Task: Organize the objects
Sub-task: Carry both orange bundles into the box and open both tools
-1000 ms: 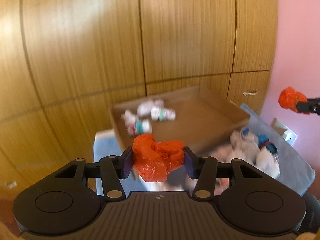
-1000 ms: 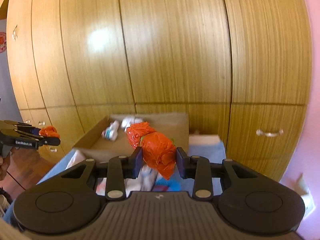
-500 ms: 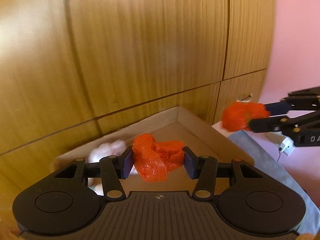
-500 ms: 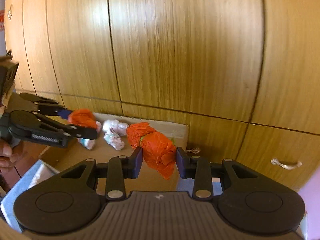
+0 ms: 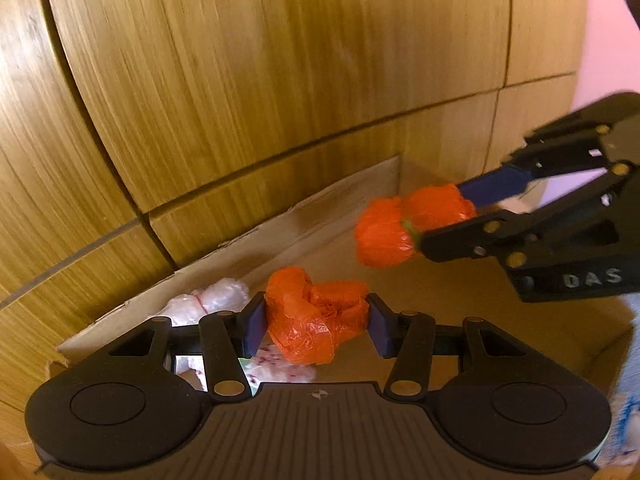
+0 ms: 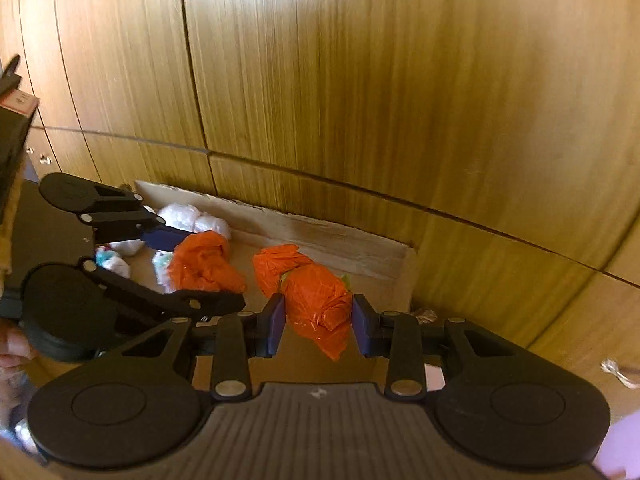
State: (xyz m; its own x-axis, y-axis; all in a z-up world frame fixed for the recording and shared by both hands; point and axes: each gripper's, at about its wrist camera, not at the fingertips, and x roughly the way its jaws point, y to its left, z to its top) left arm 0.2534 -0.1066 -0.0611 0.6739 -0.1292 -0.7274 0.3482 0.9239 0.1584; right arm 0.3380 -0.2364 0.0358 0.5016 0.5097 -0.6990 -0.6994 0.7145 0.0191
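Observation:
My left gripper is shut on a crumpled orange plastic bundle and hangs over the open cardboard box. In the same view the right gripper comes in from the right, clamped on a second orange bundle above the box's far corner. The right wrist view shows my right gripper shut on its orange bundle, with the left gripper and its orange bundle to the left. White wrapped bundles lie in the box near its back wall.
Wooden cupboard doors rise right behind the box. A pink wall is at the right. A blue cloth lies by the box's right edge. A person's hand holds the left gripper.
Both grippers, each still clamped on its orange bundle, moved forward and down from over the blue cloth to above the box. They now hang close together.

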